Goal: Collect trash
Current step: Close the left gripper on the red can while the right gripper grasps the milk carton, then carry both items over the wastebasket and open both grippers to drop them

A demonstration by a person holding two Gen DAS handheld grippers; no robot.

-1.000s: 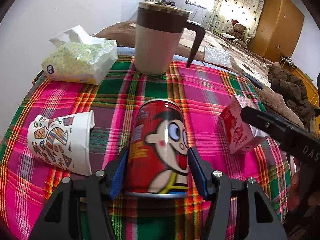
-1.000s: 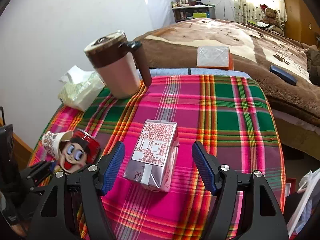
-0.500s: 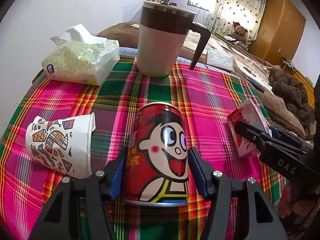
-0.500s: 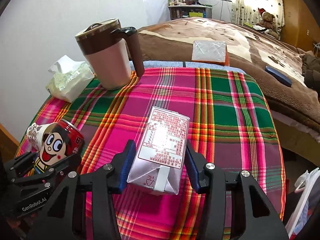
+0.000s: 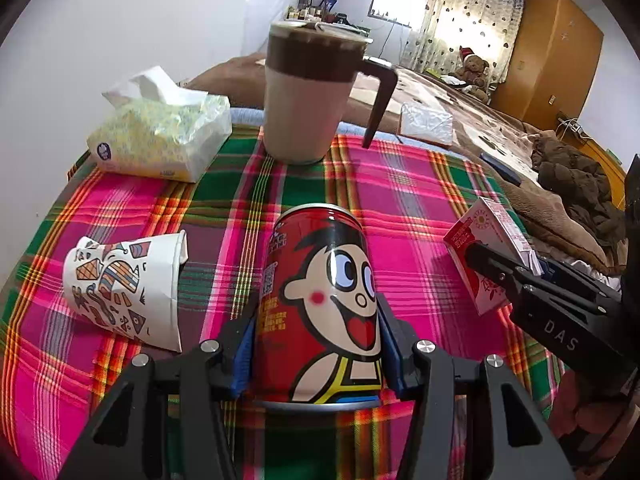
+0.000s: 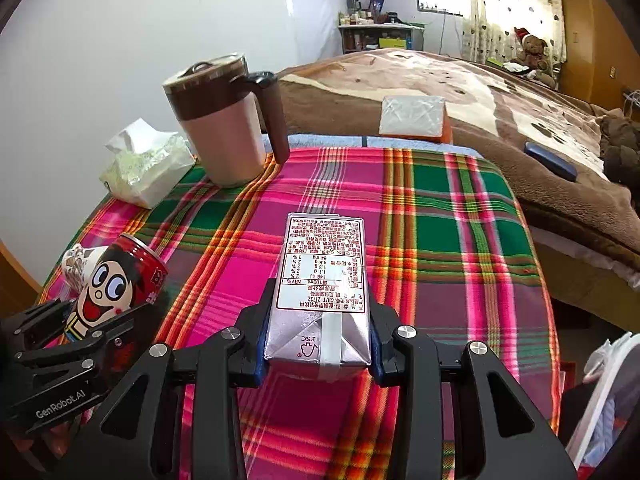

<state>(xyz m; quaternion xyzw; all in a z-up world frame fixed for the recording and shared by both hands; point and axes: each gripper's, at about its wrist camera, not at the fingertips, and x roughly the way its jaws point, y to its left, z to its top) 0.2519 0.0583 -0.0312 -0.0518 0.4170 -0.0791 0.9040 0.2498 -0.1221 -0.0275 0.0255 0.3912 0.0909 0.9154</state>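
My left gripper [image 5: 316, 354] was closing on the red can [image 5: 320, 304], and my right gripper [image 6: 318, 350] squeezed in from wide onto the carton [image 6: 322, 292]. Both could be lifted next.

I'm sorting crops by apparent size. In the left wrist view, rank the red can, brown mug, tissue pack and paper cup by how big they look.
1. red can, though nearness to the camera inflates it
2. brown mug
3. tissue pack and paper cup look about alike; no ranking between them
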